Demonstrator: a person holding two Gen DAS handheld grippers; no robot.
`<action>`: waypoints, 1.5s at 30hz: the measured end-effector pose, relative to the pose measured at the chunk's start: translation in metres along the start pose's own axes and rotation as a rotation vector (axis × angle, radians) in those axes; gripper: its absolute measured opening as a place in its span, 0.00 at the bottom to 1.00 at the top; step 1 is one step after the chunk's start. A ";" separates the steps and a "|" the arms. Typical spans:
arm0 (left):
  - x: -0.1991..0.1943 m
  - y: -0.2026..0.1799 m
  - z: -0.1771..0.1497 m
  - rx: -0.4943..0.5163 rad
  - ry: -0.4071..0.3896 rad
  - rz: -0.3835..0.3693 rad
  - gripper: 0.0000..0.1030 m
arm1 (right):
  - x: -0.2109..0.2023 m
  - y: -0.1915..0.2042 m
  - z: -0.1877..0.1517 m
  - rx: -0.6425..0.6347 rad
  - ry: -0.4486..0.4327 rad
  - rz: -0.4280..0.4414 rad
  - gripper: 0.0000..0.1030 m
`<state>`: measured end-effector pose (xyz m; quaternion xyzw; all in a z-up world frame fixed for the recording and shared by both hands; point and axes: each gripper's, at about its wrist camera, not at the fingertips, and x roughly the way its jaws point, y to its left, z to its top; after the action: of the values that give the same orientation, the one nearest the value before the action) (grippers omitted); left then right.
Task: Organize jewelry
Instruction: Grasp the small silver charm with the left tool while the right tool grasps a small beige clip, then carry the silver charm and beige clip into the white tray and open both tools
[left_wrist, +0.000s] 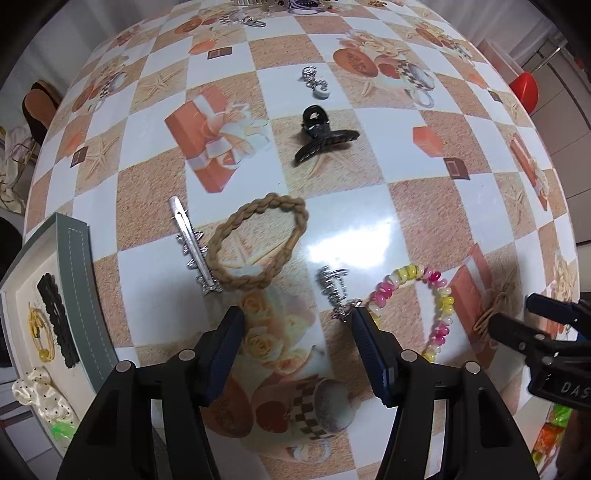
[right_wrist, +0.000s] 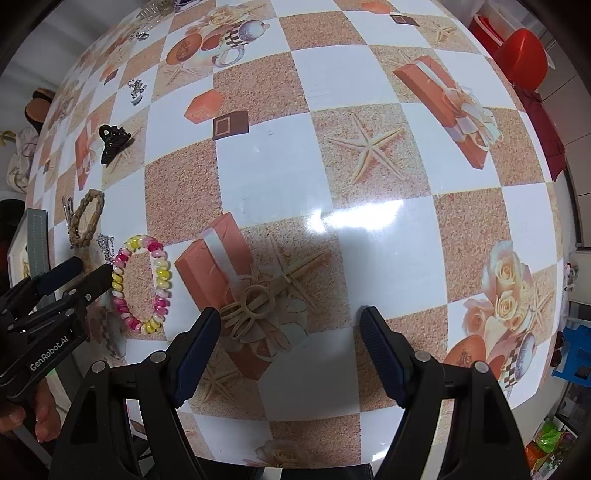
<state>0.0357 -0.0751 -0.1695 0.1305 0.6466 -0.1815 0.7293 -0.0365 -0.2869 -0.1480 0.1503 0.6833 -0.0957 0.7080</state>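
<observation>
My left gripper (left_wrist: 297, 319) is open and empty above the table. Just ahead lie a tan braided hair tie (left_wrist: 258, 242), a silver hair clip (left_wrist: 192, 245), a small silver charm (left_wrist: 334, 288) and a pink-yellow spiral bracelet (left_wrist: 413, 306). A black claw clip (left_wrist: 319, 134) lies farther off. A grey-rimmed tray (left_wrist: 79, 280) at the left holds several hair pieces. My right gripper (right_wrist: 290, 315) is open and empty, with tan elastic bands (right_wrist: 253, 306) between its fingers. The bracelet (right_wrist: 142, 284) lies to its left.
A silver keychain charm (left_wrist: 316, 81) lies beyond the claw clip, and more jewelry sits at the table's far edge (left_wrist: 258, 7). A red chair (right_wrist: 521, 55) stands beyond the table at right. The table's near edge runs just under both grippers.
</observation>
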 end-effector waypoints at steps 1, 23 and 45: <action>0.000 -0.001 0.001 -0.001 -0.001 -0.004 0.64 | 0.000 0.000 0.000 0.001 -0.001 0.001 0.78; -0.006 -0.023 0.013 -0.060 -0.025 -0.051 0.18 | -0.002 0.035 0.001 -0.055 -0.059 -0.012 0.04; -0.064 0.027 -0.017 -0.138 -0.088 -0.118 0.18 | -0.038 0.003 0.008 0.011 -0.078 0.124 0.04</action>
<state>0.0260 -0.0379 -0.1098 0.0336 0.6316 -0.1846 0.7523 -0.0302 -0.2893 -0.1098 0.1922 0.6442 -0.0613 0.7378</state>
